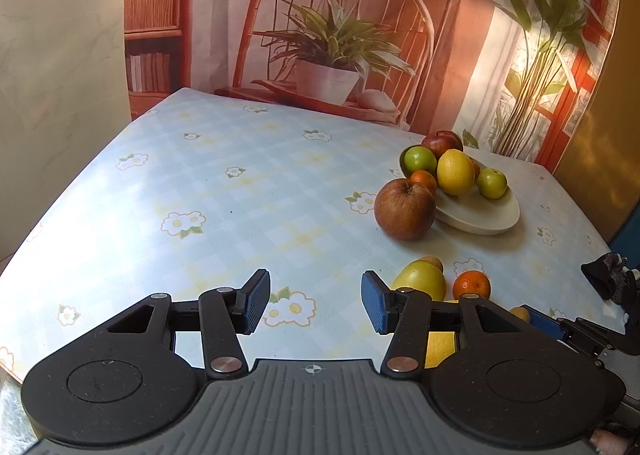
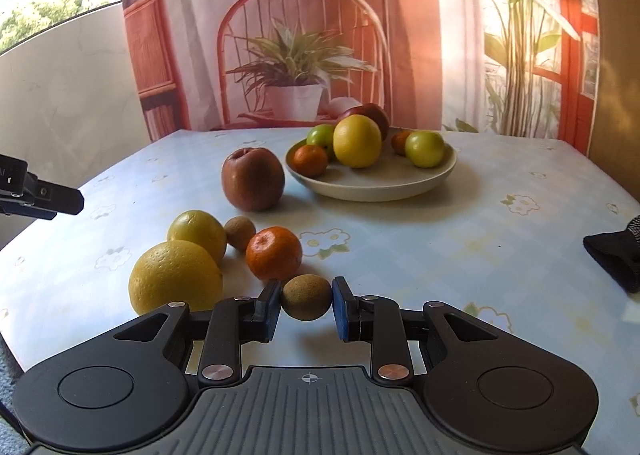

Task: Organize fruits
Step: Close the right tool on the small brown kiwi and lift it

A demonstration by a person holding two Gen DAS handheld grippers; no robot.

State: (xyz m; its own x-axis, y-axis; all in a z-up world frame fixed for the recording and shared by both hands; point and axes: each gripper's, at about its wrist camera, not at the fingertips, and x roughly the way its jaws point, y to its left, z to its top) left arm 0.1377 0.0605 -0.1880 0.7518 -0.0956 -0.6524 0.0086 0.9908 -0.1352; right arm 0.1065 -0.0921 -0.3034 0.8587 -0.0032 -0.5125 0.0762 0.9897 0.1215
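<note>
The right gripper [image 2: 307, 303] is clamped on a small brown kiwi [image 2: 307, 297], low in the middle of the right wrist view; both blue pads press its sides, and its shadow falls on the cloth beneath. The left gripper [image 1: 316, 303] stands with its jaws apart and nothing between them, only the flowered tablecloth [image 1: 224, 191] below.

Just behind the held kiwi, touching or nearly so, sits a mandarin [image 2: 274, 253]. To its left lie a second kiwi [image 2: 240, 233], a yellow-green fruit [image 2: 197, 233] and, at lower left, a big lemon [image 2: 175, 277] partly cut by the gripper's linkage. Further up, a dull red apple [image 2: 253, 179] rests on the cloth just beside the plate [image 2: 372, 185].

The plate, upper centre-right of that view, holds a large yellow citrus [image 2: 357, 141], two green apples [image 2: 425, 149] [image 2: 320, 135], a small mandarin [image 2: 311, 160] at its left edge, another mandarin [image 2: 400, 142] half hidden behind the citrus, and a red apple [image 2: 372, 113] at the back, mostly hidden.

In the left wrist view the same plate [image 1: 480, 215] lies at right, and the loose fruit at lower right is largely covered by the gripper's own arm. At that frame's right edge part of the right gripper and a dark glove [image 1: 612, 281] are cut off. In the right wrist view a black piece of the left gripper pokes in at the left edge.
</note>
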